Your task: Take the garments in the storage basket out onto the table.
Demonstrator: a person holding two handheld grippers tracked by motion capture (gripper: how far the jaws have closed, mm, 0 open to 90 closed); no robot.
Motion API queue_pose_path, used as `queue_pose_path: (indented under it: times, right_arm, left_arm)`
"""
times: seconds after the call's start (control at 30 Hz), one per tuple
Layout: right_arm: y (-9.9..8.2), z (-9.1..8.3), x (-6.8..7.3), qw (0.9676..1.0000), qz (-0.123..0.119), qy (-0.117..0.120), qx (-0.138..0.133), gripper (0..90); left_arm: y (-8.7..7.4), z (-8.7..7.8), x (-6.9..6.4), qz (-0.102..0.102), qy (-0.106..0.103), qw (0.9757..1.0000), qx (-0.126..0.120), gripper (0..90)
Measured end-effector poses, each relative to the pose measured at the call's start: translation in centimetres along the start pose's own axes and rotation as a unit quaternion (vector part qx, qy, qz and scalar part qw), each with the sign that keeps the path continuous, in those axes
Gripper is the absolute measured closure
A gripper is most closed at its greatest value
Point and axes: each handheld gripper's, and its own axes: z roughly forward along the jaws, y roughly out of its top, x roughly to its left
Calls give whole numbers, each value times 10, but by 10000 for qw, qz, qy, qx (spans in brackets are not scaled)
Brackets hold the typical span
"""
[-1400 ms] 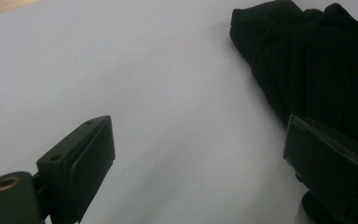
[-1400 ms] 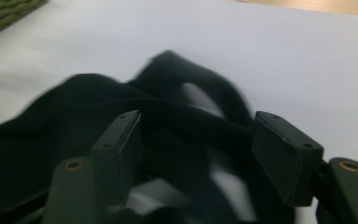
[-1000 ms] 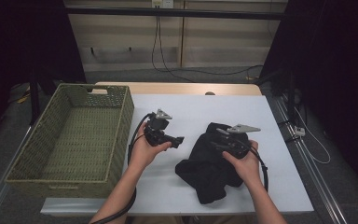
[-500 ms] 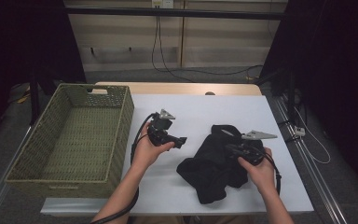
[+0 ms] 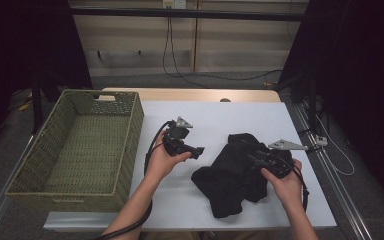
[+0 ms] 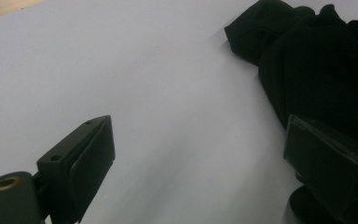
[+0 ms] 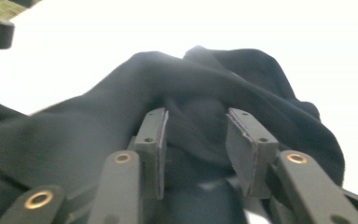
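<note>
black garment [image 5: 235, 175] lies crumpled near the surface's [image 5: 215, 120] right front edge. right gripper [image 7: 193, 140] fingers have just been opening, apart, straddling a fold for regrasping. left gripper [image 6: 196, 154] fingers stand apart beside it, empty.

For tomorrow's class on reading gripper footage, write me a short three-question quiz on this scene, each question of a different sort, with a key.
1. True or false: the black garment lies inside the green woven basket.
2. Which gripper is at the garment? A) left gripper B) right gripper
3. Fill in: the left gripper's jaws stand ____ over the bare white table.

Key
1. False: it lies on the table, to the right of the basket.
2. B: the right gripper has cloth between its parted jaws, which have just been opening.
3. Open.
</note>
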Motion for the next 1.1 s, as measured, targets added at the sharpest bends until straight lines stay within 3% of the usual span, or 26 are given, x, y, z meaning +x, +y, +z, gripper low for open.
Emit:
queue_pose_path:
  times: [0.17,0.2,0.27,0.3,0.37,0.43,0.57,0.7,0.8,0.93,1.03,1.1]
  right_arm:
    - [6,9,21,9990,3,436,32,484]
    - [5,13,25,9988,-72,463,122,473]
    - [2,23,31,9988,-198,254,363,444]
    - [0,29,33,9986,-211,235,417,473]
    - [-4,36,34,9975,-222,475,477,728]
    - [-6,36,36,9966,-291,622,447,853]
    - [0,22,30,9968,-176,745,250,879]
    - [5,-4,12,9970,-23,762,109,885]
    - [3,-23,-7,9977,123,672,3,886]
    - [-9,-39,-34,9993,254,234,118,887]
    - [-23,-40,-49,9984,298,-159,463,887]
    - [-34,-37,-59,9956,365,-481,716,886]
  left_arm:
    - [-1,-2,0,8,36,10000,-8,88]
    - [-1,-2,1,12,41,10000,-3,88]
    - [-2,-3,1,12,46,10000,3,88]
    - [-2,-3,2,10,37,10000,23,88]
    - [-2,-4,2,27,37,10000,23,88]
    - [-2,-4,2,0,48,10000,-10,88]
    - [-3,-4,3,-10,63,10000,-7,88]
    - [-1,-4,2,13,26,10000,-9,88]
    - [2,-3,0,43,-1,10000,-13,88]
    - [5,0,-3,91,-37,9999,-21,88]
    - [7,3,-5,88,-79,9999,-23,88]
    - [8,5,-6,99,-102,9999,-8,88]
